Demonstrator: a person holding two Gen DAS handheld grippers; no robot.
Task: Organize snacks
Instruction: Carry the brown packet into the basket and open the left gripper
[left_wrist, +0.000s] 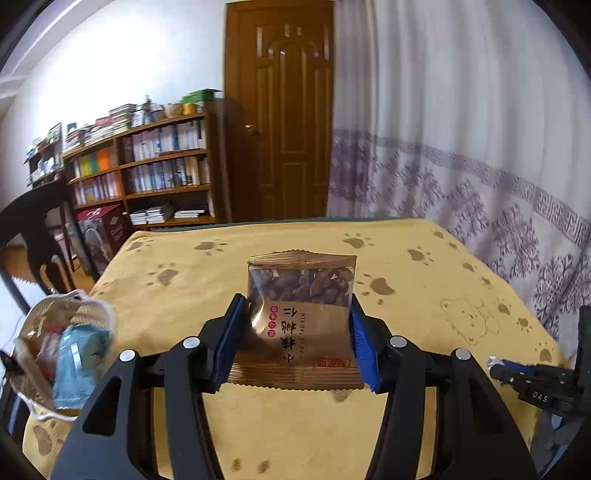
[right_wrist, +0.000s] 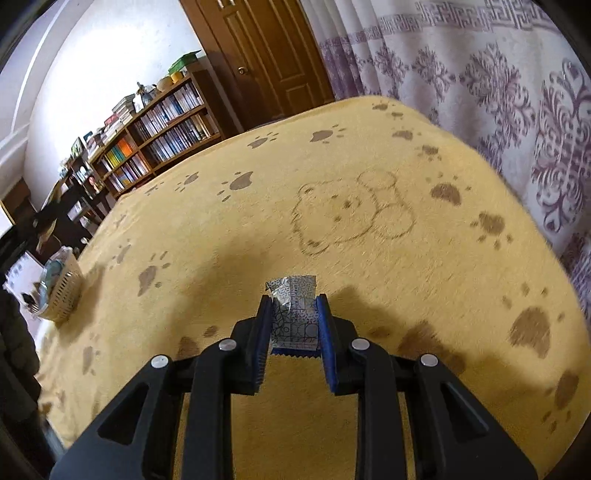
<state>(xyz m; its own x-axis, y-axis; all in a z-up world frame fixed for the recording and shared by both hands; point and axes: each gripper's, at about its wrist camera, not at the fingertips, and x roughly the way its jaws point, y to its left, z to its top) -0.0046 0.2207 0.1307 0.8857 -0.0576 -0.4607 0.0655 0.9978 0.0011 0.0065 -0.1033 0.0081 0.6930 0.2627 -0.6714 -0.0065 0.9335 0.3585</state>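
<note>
The left tool (left_wrist: 295, 332) is gripping a brown walnut-kernel packet (left_wrist: 301, 314) between its blue pads, holding it up above the yellow paw-print cloth (left_wrist: 406, 266) that is covering the tabletop. The right tool (right_wrist: 293, 325) is clamping a small silver patterned snack packet (right_wrist: 293, 314) just over the same cloth. Off to the left, at the tabletop's edge, a woven basket (right_wrist: 62, 295) is already holding several wrapped snacks, a teal packet (left_wrist: 81, 354) among them, so part of the sorting appears to be done; these two packets are probably still waiting to go in. No other loose snacks are showing on the cloth. Nothing is lying between either tool and the basket. A bookshelf (left_wrist: 155, 166), a wooden door (left_wrist: 284, 110) and a patterned curtain (left_wrist: 461, 166) are standing beyond.
</note>
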